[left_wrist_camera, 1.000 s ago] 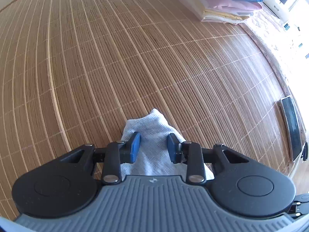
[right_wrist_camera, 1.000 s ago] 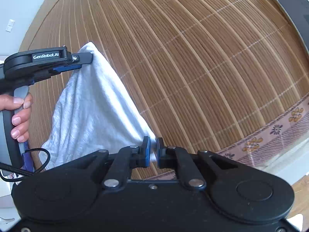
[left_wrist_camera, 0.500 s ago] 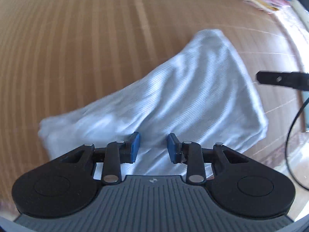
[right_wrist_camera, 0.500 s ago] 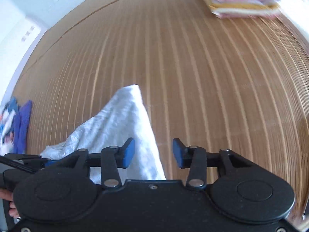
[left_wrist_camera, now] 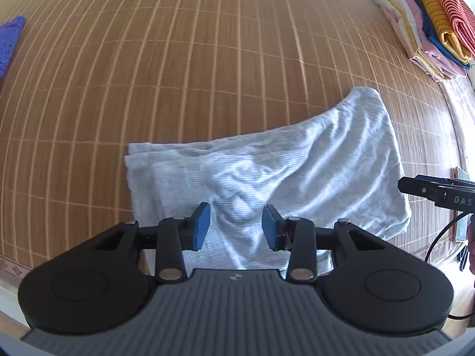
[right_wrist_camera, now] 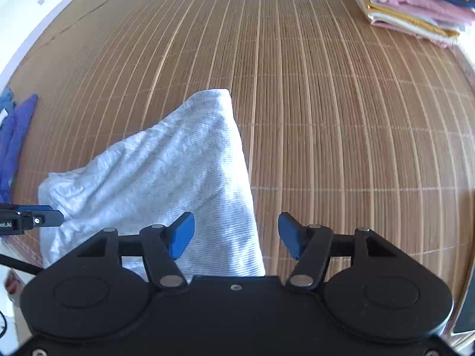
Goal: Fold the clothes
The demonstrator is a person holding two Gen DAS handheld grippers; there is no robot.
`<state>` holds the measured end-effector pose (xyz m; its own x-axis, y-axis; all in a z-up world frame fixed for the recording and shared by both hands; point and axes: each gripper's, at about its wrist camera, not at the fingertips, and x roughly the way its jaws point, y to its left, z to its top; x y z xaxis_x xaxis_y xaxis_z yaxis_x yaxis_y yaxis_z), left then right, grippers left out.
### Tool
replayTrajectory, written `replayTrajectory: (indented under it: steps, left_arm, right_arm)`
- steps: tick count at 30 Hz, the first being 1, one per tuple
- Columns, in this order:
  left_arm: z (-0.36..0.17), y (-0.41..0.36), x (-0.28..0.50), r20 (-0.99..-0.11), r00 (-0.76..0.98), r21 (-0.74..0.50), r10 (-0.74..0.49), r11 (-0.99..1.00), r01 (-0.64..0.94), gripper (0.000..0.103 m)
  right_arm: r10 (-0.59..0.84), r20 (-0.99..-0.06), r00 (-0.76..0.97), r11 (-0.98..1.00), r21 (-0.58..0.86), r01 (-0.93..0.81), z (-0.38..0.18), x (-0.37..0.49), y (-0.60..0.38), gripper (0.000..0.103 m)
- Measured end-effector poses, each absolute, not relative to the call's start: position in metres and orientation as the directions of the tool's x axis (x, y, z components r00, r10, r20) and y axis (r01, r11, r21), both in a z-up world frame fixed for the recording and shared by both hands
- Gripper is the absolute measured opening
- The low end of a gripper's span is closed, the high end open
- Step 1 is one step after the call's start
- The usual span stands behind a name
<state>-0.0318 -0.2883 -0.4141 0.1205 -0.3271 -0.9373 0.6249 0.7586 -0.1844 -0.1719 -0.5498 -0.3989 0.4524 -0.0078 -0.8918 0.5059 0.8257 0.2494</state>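
In the left wrist view, a blue cloth (left_wrist_camera: 10,41) lies at the mat's far-left border, at about 10 o'clock from the left gripper (left_wrist_camera: 236,227). Between it and the pale grey garment (left_wrist_camera: 297,172) the bamboo mat (left_wrist_camera: 178,59) is bare, a broad run of open room from 10 to 1 o'clock. The garment lies folded and flat on the mat, its left edge square and doubled, its far edge rising toward a rounded corner at 1 o'clock, its near-right corner reaching almost to the mat's patterned border. The left gripper hangs over the garment's near part with its jaws opening; cloth shows below the gap, but the blue pads do not press it, so it is released. At 3 o'clock the tip of the right gripper (left_wrist_camera: 415,187) sits just off the garment's right edge. A stack of folded clothes (left_wrist_camera: 430,23) stands well apart at 2 o'clock.

In the right wrist view, the left gripper's tip pokes in at 9 o'clock beside the garment's near-left edge. The right gripper (right_wrist_camera: 236,235) is likewise released, jaws opening, straddling the garment's right edge. From 12 to 3 o'clock the mat is open, up to the stack at 2 o'clock.
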Motion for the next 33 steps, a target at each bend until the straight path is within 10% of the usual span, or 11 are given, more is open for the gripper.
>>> replayTrajectory:
  steps: [18,33]
  left_arm:
    - [-0.384,-0.454,-0.041,-0.907,-0.069,-0.222,-0.416,0.33,0.918,0.044]
    - [-0.432,-0.566,-0.074,-0.966,0.105,-0.064,-0.237,0.608,0.791,0.053]
  right_arm:
    - [0.016,-0.901,0.434,0.848,0.243,0.472,-0.402,-0.197,-0.529,0.064]
    - [0.061,-0.848,0.527,0.818,0.344,0.46,-0.403,-0.205,-0.547,0.065]
